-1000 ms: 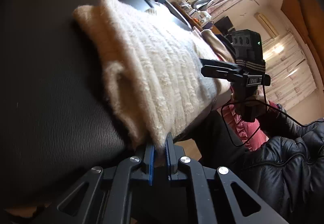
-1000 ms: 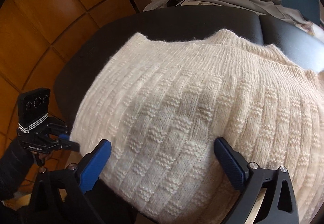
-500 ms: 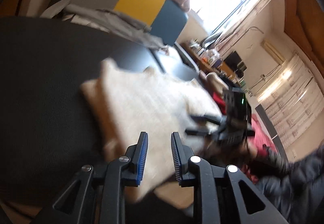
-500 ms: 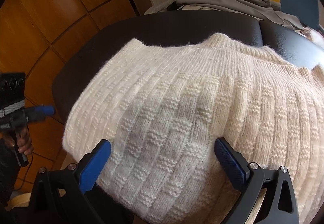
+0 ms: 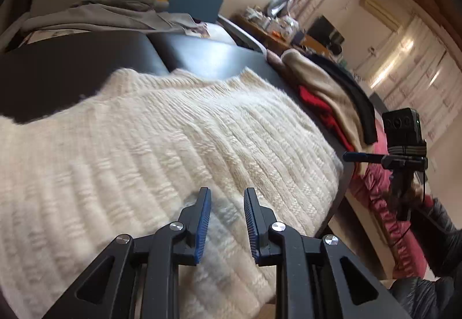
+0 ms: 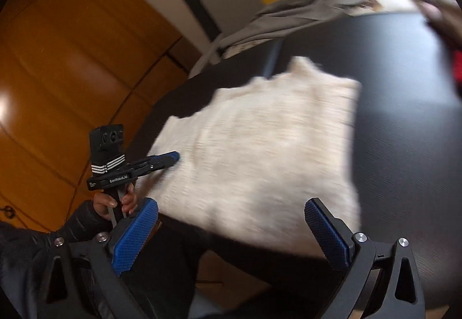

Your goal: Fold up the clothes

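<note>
The sweater [image 5: 161,128] is lying folded on the dark table [image 6: 404,117], looking soft, thick and floppy. Both grippers, left [image 5: 225,218] and right [image 6: 231,232], are hovering open, empty; near corners seem best.

Cream ribbed knit sweater [image 5: 179,140] lies folded flat on dark table [image 5: 57,70].

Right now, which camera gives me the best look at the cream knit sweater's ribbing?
The left wrist view. There the cream knit sweater fills the frame, sharp enough to read its ribs and the far edge on the dark table. The right wrist view shows its whole folded outline, but motion blur wipes out the texture.
</note>
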Demonstrator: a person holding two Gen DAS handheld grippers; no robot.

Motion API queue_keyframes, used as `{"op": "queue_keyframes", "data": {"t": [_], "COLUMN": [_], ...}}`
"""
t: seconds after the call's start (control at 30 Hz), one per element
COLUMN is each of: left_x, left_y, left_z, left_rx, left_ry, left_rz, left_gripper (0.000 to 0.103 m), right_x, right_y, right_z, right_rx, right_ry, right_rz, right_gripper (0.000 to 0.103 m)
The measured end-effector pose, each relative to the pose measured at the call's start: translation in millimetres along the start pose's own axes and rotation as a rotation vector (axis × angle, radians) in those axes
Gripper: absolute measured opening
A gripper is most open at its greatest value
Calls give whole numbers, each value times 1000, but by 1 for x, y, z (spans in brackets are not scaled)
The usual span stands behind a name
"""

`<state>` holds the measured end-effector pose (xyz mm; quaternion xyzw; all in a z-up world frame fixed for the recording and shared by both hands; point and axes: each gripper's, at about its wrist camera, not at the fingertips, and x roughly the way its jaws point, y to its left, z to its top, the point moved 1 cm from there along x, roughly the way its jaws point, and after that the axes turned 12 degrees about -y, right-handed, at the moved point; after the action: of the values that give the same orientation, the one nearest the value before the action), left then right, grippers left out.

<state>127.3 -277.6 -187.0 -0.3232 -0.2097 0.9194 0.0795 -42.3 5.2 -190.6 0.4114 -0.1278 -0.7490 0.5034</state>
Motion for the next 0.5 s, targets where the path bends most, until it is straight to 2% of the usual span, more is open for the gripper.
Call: {"op": "queue_keyframes", "data": {"t": [0.13, 0.33, 0.43, 0.5], "left_x": [8, 10, 14, 15], "left_y": [6, 8, 10, 14], "left_z": [5, 8, 11, 15], "left_rx": [-4, 58, 73, 71], "left_ry": [28, 71, 82, 82], "left_rz": [-9, -9, -4, -4], "left_gripper": [23, 22, 22, 22], "right_x": [-9, 23, 38, 33], "right_y": [-40, -56, -46, -36], "right_z": [-3, 0, -2, -10], "right_rx": [60, 153, 184, 185], "right_ry": [14, 73, 112, 179], "right_rz": [-4, 176, 312, 389], "right_gripper": [103, 103, 103, 103]}}
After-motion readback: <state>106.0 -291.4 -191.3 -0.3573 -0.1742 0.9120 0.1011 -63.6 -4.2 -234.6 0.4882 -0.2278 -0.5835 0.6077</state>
